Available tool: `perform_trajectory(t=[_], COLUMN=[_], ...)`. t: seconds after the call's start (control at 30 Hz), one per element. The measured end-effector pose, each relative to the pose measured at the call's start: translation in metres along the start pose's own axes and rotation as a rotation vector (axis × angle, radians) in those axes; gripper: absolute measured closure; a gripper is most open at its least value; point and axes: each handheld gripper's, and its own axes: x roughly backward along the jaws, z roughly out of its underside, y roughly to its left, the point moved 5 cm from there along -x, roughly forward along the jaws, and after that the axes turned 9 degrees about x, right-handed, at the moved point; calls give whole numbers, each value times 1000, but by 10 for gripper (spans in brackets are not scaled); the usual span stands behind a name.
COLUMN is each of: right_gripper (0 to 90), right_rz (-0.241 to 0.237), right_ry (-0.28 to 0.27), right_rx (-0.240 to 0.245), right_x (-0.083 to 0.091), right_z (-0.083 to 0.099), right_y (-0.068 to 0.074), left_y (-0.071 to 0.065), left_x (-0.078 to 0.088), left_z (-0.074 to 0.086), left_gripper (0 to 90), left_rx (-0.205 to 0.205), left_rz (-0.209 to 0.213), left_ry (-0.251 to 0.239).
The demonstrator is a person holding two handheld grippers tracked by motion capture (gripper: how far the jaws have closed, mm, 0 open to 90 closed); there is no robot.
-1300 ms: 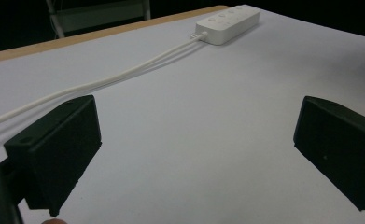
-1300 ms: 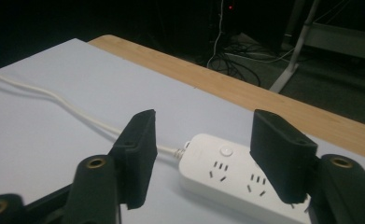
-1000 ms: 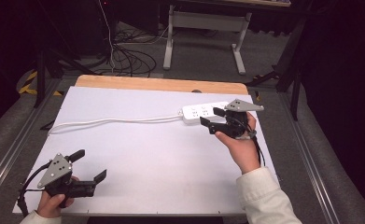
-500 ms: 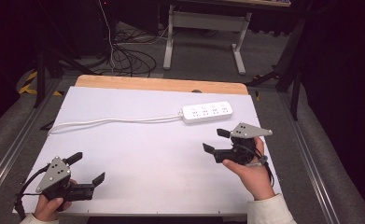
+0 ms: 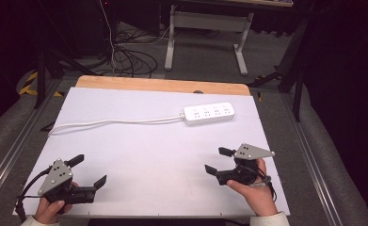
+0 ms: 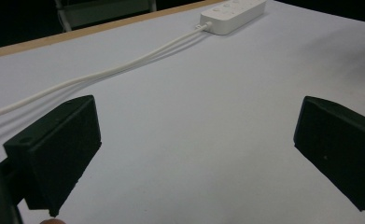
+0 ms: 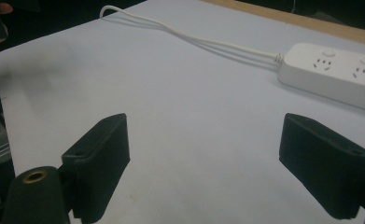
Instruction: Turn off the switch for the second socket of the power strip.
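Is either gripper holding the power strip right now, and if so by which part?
Neither. The left gripper and right gripper are open; the power strip lies free.

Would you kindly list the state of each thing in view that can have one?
Power strip: flat on the table, sockets up, nothing plugged in, untouched.
Cord: loose, trailing off the table's left edge.
Left gripper: jaws open, empty.
Right gripper: jaws just opening, wide, empty.

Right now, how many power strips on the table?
1. The white power strip lies at the table's far right side, its cord trailing left. Nothing on the table could hide another.
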Motion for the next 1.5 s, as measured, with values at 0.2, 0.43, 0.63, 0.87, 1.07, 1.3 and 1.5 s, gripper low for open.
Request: perform_trajectory(t=[0.2, 0.43, 0.63, 0.87, 1.07, 1.3, 1.5], right_gripper=[113, 114, 123, 125, 134, 160, 169], right_rz=[-42, -19, 0, -15, 6, 20, 35], right_ry=[-17, 16, 59, 93, 61, 19, 24], right_rx=[-35, -47, -40, 14, 25, 38, 47], right_x=[0, -3, -9, -13, -11, -6, -5], right_z=[24, 40, 55, 57, 52, 47, 49], right_y=[6, 10, 15, 25, 24, 23, 20], left_y=[0, 0, -2, -3, -2, 0, 0], left_x=[0, -2, -3, -5, -3, -3, -4], left_z=[0, 1, 3, 6, 1, 1, 1], left_gripper=[13, 11, 9, 5, 4, 2, 3], left_rx=[-7, 3, -18, -36, -61, -42, -19], left_rz=[2, 9, 32, 32, -18, -9, 3], left_ry=[2, -7, -28, -27, -62, -44, -54])
